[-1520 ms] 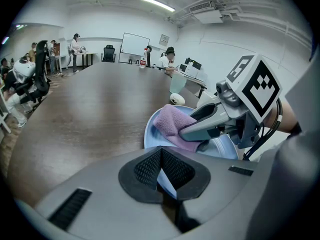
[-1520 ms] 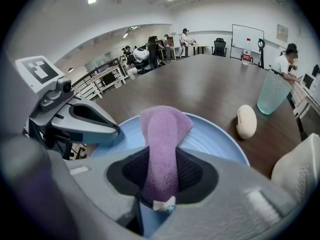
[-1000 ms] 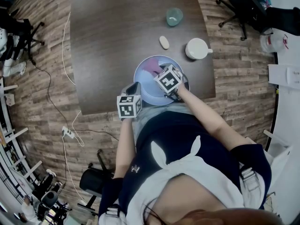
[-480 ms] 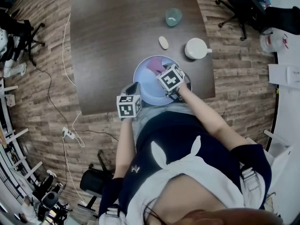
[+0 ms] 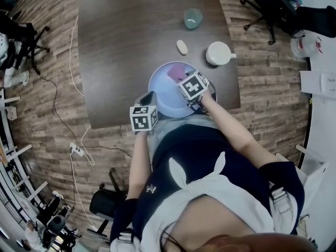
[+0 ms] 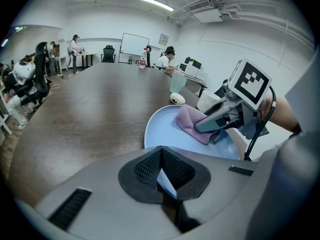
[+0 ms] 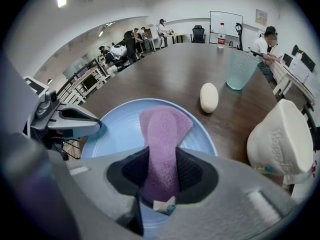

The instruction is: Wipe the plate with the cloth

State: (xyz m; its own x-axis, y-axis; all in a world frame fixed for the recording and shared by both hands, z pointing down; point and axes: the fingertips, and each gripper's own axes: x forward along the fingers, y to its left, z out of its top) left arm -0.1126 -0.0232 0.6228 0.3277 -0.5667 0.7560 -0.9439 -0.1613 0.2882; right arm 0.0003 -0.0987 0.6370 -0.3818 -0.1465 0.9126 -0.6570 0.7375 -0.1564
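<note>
A light blue plate [image 5: 161,92] lies near the dark table's front edge. My left gripper [image 5: 149,100] is shut on its near left rim; in the left gripper view the rim of the plate [image 6: 167,129] runs between the pads [image 6: 161,166]. My right gripper [image 5: 185,80] is over the plate's right side, shut on a purple cloth [image 5: 177,71]. In the right gripper view the cloth [image 7: 162,134] hangs from the jaws [image 7: 161,171] and lies on the plate [image 7: 117,129]. The left gripper view shows the cloth [image 6: 189,121] under the right gripper [image 6: 202,128].
A white mug [image 5: 219,53] stands right of the plate, a pale oval object [image 5: 181,47] just beyond it, and a teal cup [image 5: 192,18] farther back. The table's front edge [image 5: 131,124] is by my body. Office chairs [image 5: 270,7] and cables lie on the floor.
My right gripper has slid the cloth a little to the right and toward the plate's far rim. The left gripper and the plate have stayed put.
</note>
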